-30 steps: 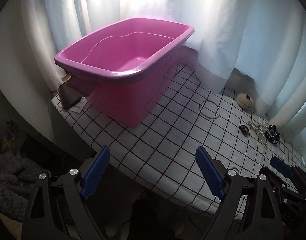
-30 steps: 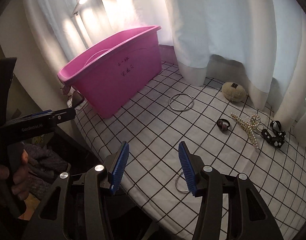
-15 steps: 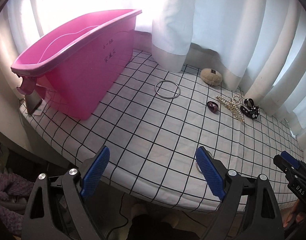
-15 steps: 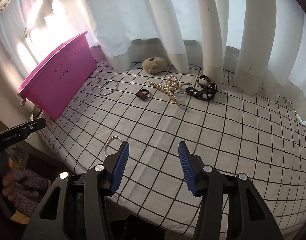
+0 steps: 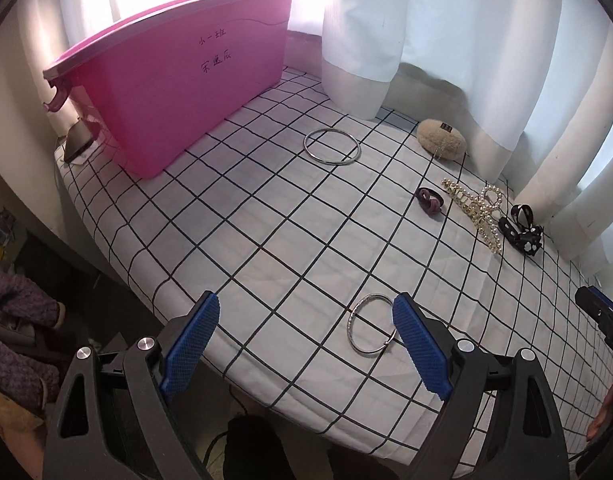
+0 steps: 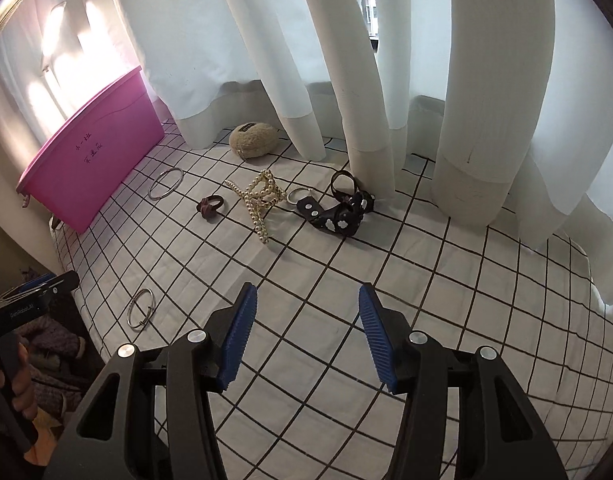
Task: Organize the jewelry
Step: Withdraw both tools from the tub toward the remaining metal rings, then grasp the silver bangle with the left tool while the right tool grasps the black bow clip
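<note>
I have just swung both my tools away from the big pink tub (image 5: 178, 92) and over to the table, so now the jewelry is in front of me and I can start picking. Nothing has gone into the tub yet, I think.

The tub stands at the far left end of the checked cloth (image 5: 266, 248), by the white curtain (image 6: 306, 60). The curtain hangs down onto the back of the table and touches the black strap with white flowers (image 6: 338, 212), so it may get in my way there. The front edge of the table is close under my tools, and one silver ring (image 5: 372, 324) lies near that edge. I must not knock it off.

The middle of the cloth is bare, so there is lots of room to move.

Further back lie a bigger silver ring (image 5: 332, 147), a fuzzy tan puff (image 5: 441, 139), a pearl hair clip (image 6: 260, 200) and a small purple hair tie (image 6: 209, 207), all lying apart.

My left tool (image 5: 302, 350) is wide open and holds nothing. The near ring lies just beside its right finger. My right tool (image 6: 306, 338) is open and empty too, over bare cloth.
</note>
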A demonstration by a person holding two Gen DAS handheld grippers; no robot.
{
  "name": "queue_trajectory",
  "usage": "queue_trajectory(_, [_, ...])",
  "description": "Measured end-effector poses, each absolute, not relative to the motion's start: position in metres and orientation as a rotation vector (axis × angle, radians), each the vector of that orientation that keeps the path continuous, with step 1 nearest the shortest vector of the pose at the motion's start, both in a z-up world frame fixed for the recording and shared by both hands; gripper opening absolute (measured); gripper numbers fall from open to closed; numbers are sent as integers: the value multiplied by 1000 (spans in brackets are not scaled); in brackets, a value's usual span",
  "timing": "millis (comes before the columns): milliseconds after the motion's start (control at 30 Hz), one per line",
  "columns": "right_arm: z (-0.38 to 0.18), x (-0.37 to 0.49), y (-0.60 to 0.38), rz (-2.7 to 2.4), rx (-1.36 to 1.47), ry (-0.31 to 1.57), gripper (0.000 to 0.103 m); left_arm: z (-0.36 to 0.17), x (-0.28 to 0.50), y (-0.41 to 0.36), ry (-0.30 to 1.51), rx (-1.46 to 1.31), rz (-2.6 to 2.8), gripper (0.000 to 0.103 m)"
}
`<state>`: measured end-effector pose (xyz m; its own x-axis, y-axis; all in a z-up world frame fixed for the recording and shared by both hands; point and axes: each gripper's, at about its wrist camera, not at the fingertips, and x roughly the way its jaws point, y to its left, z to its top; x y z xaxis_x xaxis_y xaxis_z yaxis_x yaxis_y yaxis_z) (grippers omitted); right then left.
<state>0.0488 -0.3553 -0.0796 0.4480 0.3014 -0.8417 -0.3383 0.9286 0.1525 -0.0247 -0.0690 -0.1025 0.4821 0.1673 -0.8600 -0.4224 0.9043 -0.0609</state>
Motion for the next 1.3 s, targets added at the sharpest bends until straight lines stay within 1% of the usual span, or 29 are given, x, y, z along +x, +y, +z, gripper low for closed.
queue_trajectory(400, [-118, 109, -358, 513, -101, 1048, 51, -137, -30, -110, 1009, -325, 519, 87])
queue_trajectory(700, [-128, 115, -349, 552, -122, 1036, 52, -159, -21, -118, 1016, -364, 542, 87])
queue_trajectory(900, [-136, 122, -349, 547, -126, 1037, 54, -172, -10, -127, 1024, -337, 547, 87])
queue_trajectory(1300, [-153, 143, -331, 505, -186, 1057, 54, -180, -4, -125, 1011, -321, 568, 87])
